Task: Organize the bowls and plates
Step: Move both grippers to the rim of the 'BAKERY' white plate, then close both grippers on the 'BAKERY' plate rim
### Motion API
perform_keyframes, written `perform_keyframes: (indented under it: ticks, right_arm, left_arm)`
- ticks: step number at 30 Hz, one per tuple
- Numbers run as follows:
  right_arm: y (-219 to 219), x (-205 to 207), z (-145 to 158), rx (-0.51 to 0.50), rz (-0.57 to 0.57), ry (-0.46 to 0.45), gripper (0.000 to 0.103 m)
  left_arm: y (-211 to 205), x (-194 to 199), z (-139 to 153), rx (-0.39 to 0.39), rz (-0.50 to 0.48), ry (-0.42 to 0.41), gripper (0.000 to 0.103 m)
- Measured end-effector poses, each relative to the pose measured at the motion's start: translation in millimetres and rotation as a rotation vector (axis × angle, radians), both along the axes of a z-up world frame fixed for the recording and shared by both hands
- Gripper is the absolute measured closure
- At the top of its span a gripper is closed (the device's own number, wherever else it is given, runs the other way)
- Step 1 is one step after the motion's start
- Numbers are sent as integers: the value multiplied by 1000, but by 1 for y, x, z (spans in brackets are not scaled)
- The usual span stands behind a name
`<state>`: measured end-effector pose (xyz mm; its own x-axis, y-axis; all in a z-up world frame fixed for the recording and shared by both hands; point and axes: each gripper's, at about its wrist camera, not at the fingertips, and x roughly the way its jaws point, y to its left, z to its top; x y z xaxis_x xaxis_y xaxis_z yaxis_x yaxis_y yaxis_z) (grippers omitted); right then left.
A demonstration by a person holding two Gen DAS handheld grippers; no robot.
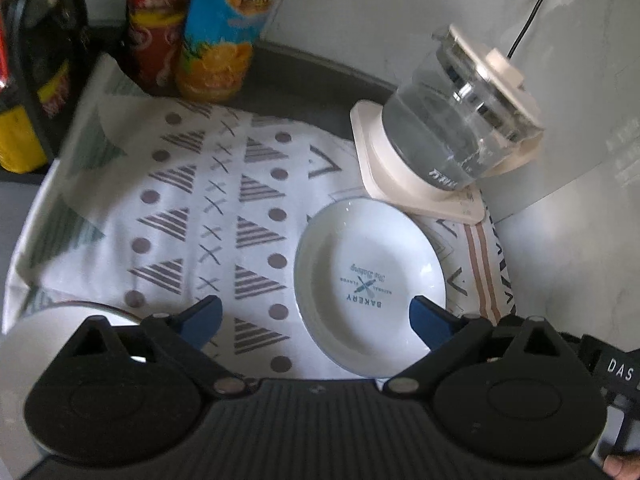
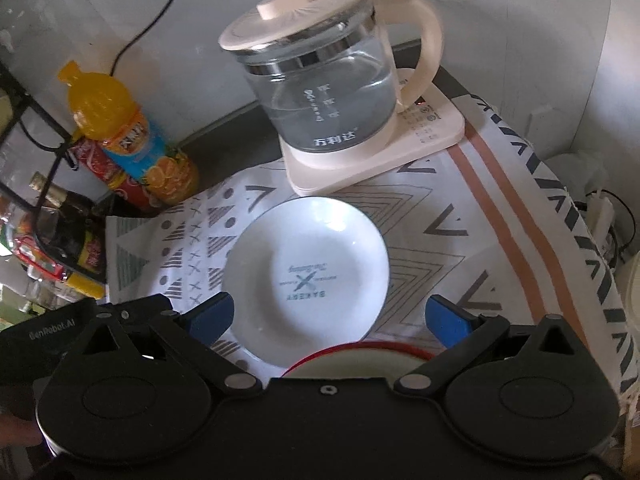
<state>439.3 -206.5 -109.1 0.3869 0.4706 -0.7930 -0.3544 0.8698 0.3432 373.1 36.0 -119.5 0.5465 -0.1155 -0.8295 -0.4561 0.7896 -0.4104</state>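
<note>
A dark grey surface point(image 2: 232, 128) stood against a pale grey wall point(image 2: 500, 20), most of it covered by a white cloth point(image 2: 440, 208) printed with grey triangles, dots and crosses and a brown stripe along its right edge. A black cable point(image 2: 152, 20) ran up the wall behind the surface's far edge. A black wire rack point(image 2: 36, 136) holding bottles and packets rose at the far left corner. Past the right edge, a white plug block point(image 2: 600, 208) with dark cords sat in shadow. Soft, even light fell across the cloth, with no hard shadows.
</note>
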Motion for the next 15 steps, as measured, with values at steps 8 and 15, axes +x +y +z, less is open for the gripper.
perform_keyframes:
  ticks: [8, 15]
  right_arm:
    - [-2, 34, -23, -27, -10, 76, 26]
    - [1, 65, -52, -37, -12, 179, 45]
  left_arm:
    - [-2, 22, -32, -52, 37, 50, 26]
    - [0, 37, -61, -113, 75, 107, 53]
